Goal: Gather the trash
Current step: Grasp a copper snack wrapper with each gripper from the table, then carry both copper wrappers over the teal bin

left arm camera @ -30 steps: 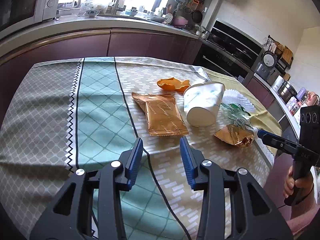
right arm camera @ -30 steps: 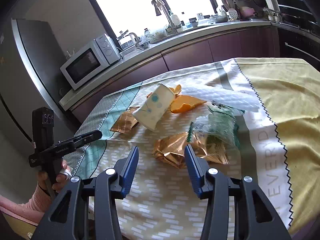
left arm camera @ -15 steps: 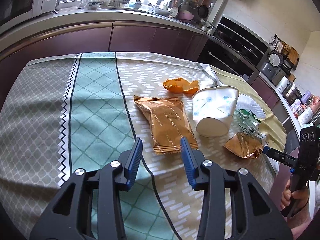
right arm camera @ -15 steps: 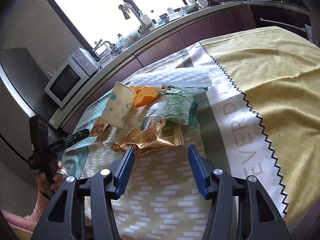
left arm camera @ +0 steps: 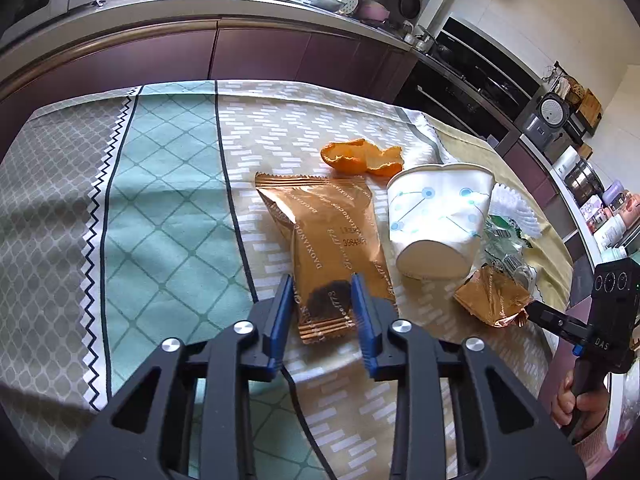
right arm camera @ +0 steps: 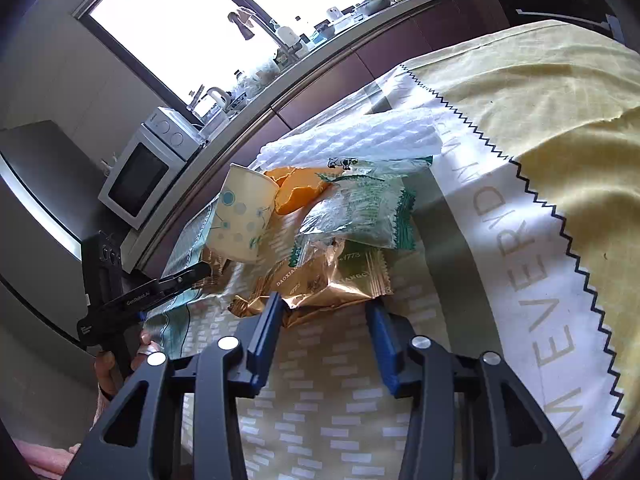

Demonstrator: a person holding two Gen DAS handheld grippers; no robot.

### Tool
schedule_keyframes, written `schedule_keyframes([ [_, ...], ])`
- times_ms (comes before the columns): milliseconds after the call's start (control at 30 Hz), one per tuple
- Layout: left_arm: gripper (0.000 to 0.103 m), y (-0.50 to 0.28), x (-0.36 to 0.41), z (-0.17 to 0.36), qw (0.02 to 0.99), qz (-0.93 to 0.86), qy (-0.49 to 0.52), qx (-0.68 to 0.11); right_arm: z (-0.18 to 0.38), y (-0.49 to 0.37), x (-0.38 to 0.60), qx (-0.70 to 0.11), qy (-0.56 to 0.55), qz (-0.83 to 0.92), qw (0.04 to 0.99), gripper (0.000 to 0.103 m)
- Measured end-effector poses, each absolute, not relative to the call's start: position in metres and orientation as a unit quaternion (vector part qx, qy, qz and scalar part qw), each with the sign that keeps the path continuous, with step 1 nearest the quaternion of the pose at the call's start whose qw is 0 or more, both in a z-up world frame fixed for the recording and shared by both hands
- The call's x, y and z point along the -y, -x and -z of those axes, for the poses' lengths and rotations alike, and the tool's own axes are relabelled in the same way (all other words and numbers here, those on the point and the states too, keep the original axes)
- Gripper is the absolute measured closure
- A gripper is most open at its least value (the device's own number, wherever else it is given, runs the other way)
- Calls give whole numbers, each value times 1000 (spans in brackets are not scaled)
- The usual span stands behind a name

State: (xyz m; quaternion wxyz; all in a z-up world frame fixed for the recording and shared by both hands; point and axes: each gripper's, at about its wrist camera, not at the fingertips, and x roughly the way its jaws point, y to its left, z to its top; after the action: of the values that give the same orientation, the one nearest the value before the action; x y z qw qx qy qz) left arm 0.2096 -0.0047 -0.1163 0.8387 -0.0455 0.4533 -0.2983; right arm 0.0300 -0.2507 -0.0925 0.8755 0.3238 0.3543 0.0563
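Observation:
A flat gold snack wrapper (left arm camera: 328,232) lies on the patterned tablecloth (left arm camera: 160,216). My left gripper (left arm camera: 322,298) straddles its near end. The jaws are closing, and the pads are not visibly pressing on the wrapper. A crumpled gold wrapper (right arm camera: 332,280) lies at the tips of my right gripper (right arm camera: 324,312), whose jaws are also closing around its near edge. Beside these lie a tipped paper cup (left arm camera: 436,220), orange peel (left arm camera: 356,158) and a green-and-clear wrapper (right arm camera: 360,212). The right gripper (left arm camera: 534,311) shows at the right of the left wrist view.
White foam netting (right arm camera: 360,136) lies behind the green wrapper. The table edge drops off by the person's hand (left arm camera: 576,404). A kitchen counter with a microwave (right arm camera: 140,176) runs behind the table. The yellow part of the cloth (right arm camera: 540,92) stretches to the right.
Both grippers came forward and down onto the gold wrappers, and both pairs of jaws narrowed. The right wrist view rolled, tilting the scene.

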Motion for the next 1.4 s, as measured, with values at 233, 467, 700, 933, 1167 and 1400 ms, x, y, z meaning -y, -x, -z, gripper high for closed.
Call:
schedule_keyframes([
  [233, 94, -199, 6, 116, 839, 303, 45, -449, 91, -24, 246, -349, -328, -74, 875, 77],
  [467, 97, -181, -9, 109, 838, 318, 53, -441, 85, -20, 238, -343, -337, -107, 870, 81],
  [700, 98, -164, -30, 101, 839, 325, 67, -431, 75, -22, 221, -340, -328, -138, 871, 91],
  [933, 98, -148, -52, 91, 846, 327, 76, -414, 61, -26, 205, -332, -315, -167, 873, 91],
  [1167, 98, -130, -88, 75, 863, 311, 91, -387, 40, -45, 169, -325, -281, -218, 877, 91],
  [1400, 98, -106, -143, 59, 884, 274, 111, -362, 26, -76, 117, -328, -249, -285, 866, 91],
])
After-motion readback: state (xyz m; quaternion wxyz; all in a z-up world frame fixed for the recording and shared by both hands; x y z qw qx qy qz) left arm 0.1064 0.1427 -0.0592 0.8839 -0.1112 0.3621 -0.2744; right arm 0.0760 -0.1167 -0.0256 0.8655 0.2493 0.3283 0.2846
